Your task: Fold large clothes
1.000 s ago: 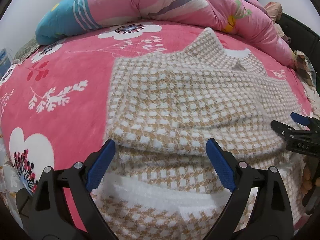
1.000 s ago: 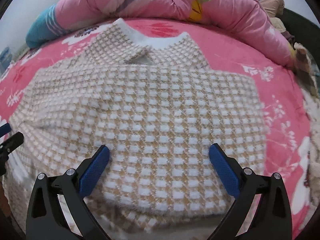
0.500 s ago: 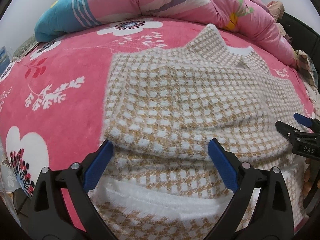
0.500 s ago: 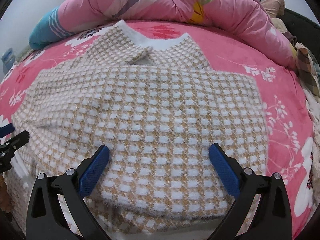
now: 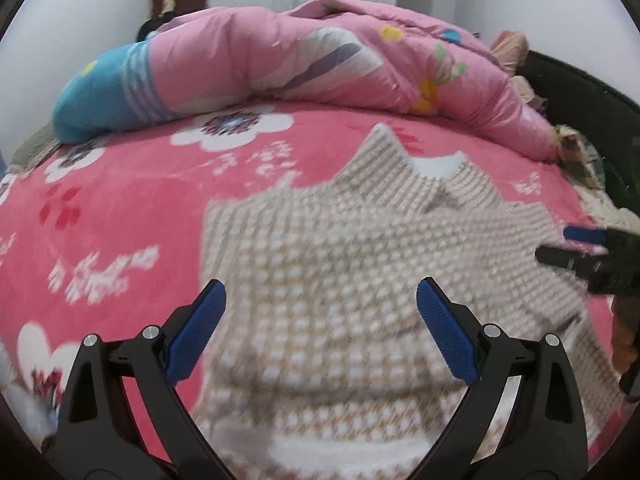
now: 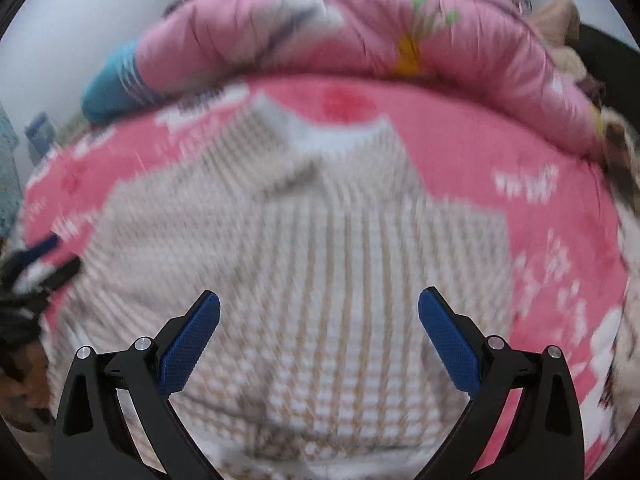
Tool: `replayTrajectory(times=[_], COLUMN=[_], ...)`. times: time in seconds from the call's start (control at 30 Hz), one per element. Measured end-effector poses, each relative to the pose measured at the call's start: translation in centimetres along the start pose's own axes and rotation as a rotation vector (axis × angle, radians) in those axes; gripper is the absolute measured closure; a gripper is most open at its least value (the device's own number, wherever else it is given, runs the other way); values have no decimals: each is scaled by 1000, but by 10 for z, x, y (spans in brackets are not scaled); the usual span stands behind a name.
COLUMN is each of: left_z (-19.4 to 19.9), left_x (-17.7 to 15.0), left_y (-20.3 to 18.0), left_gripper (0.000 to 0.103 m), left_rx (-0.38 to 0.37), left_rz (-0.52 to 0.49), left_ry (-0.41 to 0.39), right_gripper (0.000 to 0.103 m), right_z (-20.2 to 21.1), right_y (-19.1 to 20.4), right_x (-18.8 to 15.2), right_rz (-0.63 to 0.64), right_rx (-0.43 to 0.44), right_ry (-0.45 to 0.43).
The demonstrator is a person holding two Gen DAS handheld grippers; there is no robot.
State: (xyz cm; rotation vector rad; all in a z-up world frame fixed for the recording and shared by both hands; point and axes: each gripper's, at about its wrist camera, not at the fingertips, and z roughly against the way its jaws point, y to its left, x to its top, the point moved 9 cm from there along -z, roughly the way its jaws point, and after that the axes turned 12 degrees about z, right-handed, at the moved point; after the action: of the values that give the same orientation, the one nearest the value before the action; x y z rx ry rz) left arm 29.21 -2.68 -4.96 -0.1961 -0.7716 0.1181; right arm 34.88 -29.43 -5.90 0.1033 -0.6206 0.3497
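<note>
A bed with a pink floral plush blanket carries a folded tan-and-white checked fuzzy sweater. Left claw and right claw both gape wide over it, gripping nothing.

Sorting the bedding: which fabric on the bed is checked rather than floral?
The beige-and-white sweater, lying flat below both open grippers; the pink sheet and rolled quilt carry flower prints.

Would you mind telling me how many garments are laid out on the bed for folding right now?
1: a beige-and-white checked sweater lies spread on the red floral blanket, collar toward the bunched pink quilt. Any other clothing would be hidden.
</note>
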Motion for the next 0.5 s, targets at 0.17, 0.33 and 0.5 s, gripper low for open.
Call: replayTrajectory(times=[0.17, 0.33, 0.5], left_z=[-40, -81, -89], left_x=[19, 12, 5], left_y=[-8, 0, 4], left_gripper=[10, 20, 20], left_rx=[-6, 86, 95], left_rz=[0, -20, -23], left_ry=[29, 98, 94], right_gripper=[6, 6, 15], right_z=[-2, -54, -119], right_y=[-18, -61, -97], right_x=[56, 100, 116], right_rz=[-50, -205, -290], right_rx=[103, 175, 110], right_ry=[-52, -10, 105])
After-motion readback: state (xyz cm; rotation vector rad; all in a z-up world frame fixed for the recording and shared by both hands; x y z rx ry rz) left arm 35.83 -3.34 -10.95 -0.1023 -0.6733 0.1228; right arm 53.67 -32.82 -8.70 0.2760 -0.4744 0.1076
